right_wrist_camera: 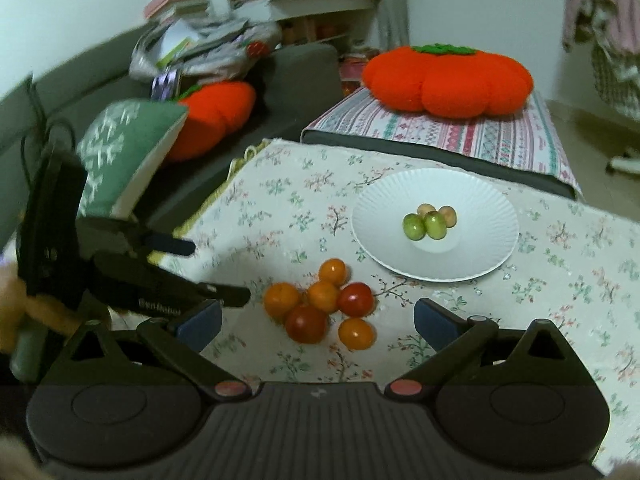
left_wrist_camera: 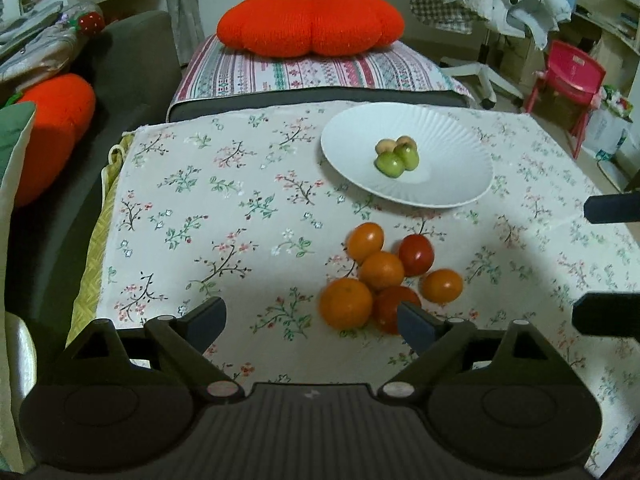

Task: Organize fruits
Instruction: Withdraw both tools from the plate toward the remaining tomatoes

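I see a matt floral cloth [left_wrist_camera: 208, 208] under a glossy white ribbed plate [left_wrist_camera: 448, 184]; the tomatoes [right_wrist_camera: 320, 304] look smooth and shiny, the pumpkin cushion [left_wrist_camera: 310, 24] coarsely knitted.

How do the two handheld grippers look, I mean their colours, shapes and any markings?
Both are black plastic. The left gripper and right gripper each have a ribbed body, two round housings, angled linkage arms with pinkish pivot caps, and dark blue finger pads. Seen from the right wrist, the left one bears white lettering, too blurred to read.
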Motion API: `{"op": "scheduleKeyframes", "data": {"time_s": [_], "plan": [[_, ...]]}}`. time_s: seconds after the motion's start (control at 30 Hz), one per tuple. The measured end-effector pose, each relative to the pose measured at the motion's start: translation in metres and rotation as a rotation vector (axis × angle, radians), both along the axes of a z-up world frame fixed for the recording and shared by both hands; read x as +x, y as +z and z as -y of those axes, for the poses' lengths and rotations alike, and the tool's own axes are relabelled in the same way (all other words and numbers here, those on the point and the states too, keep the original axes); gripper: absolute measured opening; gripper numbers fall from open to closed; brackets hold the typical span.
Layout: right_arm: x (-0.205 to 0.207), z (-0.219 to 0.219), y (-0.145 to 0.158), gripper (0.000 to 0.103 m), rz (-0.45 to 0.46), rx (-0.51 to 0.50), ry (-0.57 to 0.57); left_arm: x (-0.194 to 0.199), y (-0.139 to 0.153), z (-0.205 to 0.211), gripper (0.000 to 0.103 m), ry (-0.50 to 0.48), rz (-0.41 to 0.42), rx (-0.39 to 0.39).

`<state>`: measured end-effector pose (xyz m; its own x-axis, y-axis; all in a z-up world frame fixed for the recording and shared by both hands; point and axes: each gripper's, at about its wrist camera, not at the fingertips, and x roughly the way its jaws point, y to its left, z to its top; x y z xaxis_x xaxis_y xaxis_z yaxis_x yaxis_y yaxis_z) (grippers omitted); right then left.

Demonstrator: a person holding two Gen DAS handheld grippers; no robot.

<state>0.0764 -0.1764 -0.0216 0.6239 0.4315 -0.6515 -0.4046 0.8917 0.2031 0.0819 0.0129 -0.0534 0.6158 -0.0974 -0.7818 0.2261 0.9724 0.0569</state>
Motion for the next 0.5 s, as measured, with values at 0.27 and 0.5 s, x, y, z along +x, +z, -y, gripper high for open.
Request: {"op": "scheduleKeyframes", "data": {"time_s": [0.27,0.5], "plan": [[-0.005,-0.005,-0.009,0.103,0.011,-0.066,-0.002,-0.001,-0.003,0.001,0.078,-0.003,-0.010,0.003],[-0.003,-0.006,-0.020,0.100,0.009,-0.103,-0.006,0.004,-0.011,-0.003,0.078,0.011,-0.036,0.007]]}}
